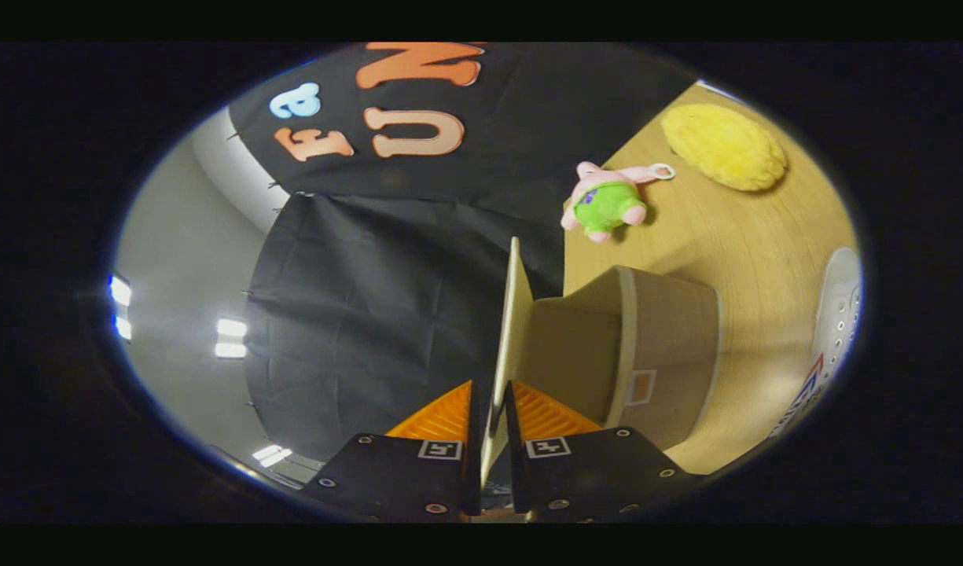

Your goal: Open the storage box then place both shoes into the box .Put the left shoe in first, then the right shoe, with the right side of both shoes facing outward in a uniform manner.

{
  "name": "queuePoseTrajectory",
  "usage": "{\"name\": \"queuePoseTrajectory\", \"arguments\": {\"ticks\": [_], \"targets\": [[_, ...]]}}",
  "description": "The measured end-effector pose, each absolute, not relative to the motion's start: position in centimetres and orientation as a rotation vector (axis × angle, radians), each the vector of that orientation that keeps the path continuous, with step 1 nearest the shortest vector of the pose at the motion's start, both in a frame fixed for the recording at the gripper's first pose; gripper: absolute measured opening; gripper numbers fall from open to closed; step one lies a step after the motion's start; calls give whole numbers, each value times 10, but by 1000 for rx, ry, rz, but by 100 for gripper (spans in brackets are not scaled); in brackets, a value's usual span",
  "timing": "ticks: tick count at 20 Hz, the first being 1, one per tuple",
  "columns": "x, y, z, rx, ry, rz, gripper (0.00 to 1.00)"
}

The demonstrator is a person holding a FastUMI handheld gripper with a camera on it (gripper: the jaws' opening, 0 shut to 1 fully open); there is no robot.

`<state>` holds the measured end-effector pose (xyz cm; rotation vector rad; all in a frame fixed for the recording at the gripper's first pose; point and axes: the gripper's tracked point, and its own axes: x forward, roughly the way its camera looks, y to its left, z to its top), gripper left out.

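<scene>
Here, tool (489, 409) clamped on one box lid (515, 314); one white shoe (839, 314), two plush toys (607, 200).

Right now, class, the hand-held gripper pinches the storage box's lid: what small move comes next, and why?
Probably swing the lid further open. The hand-held gripper grips its thin edge between both fingers, the lid stands raised from the storage box, and the white shoe waits on the table.
</scene>
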<state>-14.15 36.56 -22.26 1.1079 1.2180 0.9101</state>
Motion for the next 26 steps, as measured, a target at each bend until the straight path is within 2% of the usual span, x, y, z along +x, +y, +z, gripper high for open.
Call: {"name": "queuePoseTrajectory", "arguments": {"ticks": [5,10,13,17,19,20,21,22,26], "targets": [[-134,418,-175,967,1161,1010,15],[-150,470,-167,852,1186,1074,15],[-153,500,-173,858,1216,1068,15],[-153,537,-178,898,1275,978,16],[-156,549,-179,909,1327,961,41],[-153,554,-176,921,1322,951,66],[-151,553,-176,918,1308,933,77],[-147,552,-178,909,1296,918,93],[-123,521,-192,849,1231,833,96]]}}
